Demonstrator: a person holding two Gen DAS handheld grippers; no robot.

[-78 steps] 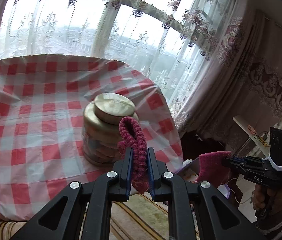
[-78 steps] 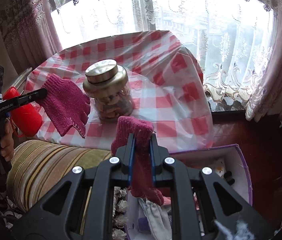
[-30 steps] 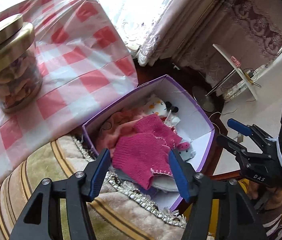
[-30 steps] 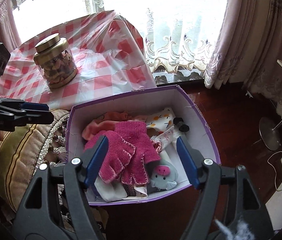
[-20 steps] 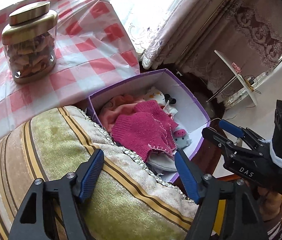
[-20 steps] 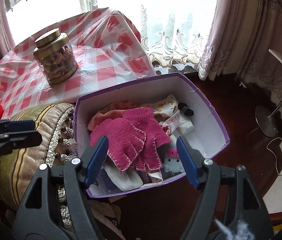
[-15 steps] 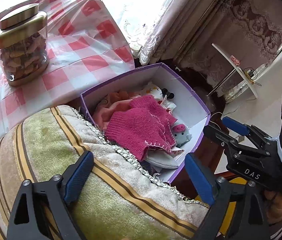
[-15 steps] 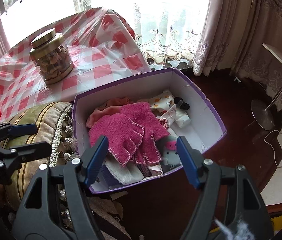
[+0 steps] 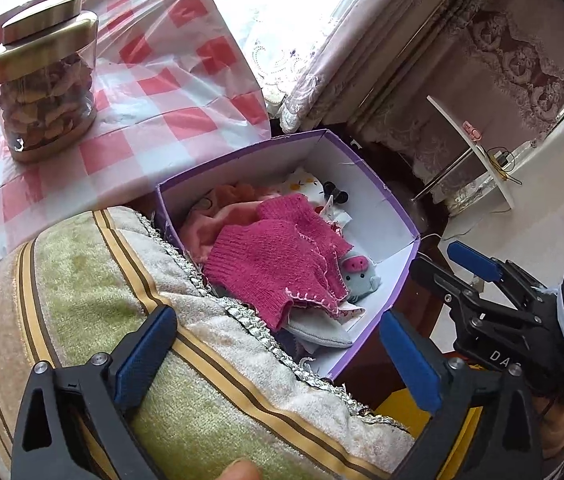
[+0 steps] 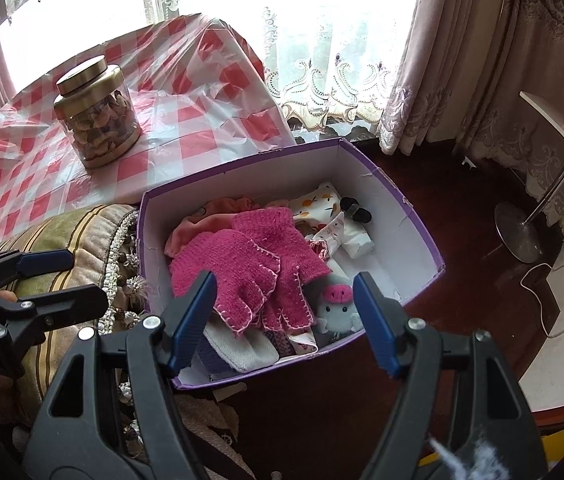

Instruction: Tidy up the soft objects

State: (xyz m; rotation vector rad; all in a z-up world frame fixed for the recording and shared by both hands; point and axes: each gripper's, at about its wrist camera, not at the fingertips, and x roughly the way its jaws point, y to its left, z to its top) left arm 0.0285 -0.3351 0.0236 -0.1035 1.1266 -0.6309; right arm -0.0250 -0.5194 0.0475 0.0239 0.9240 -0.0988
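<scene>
The right claw [image 10: 283,312] hangs released, blue pads spread wide and holding nothing, above the near edge of a purple box [image 10: 421,220]. The left claw [image 9: 278,344] is likewise released and empty, over a striped green cushion [image 9: 82,280] beside the box. Inside the box, 2 pink knitted gloves [image 10: 250,264] lie overlapping on top of other soft items, beside a small grey plush toy [image 10: 337,308]. Behind stands a gold-lidded jar [image 10: 96,112] on the red-checked bench [image 10: 202,120].
</scene>
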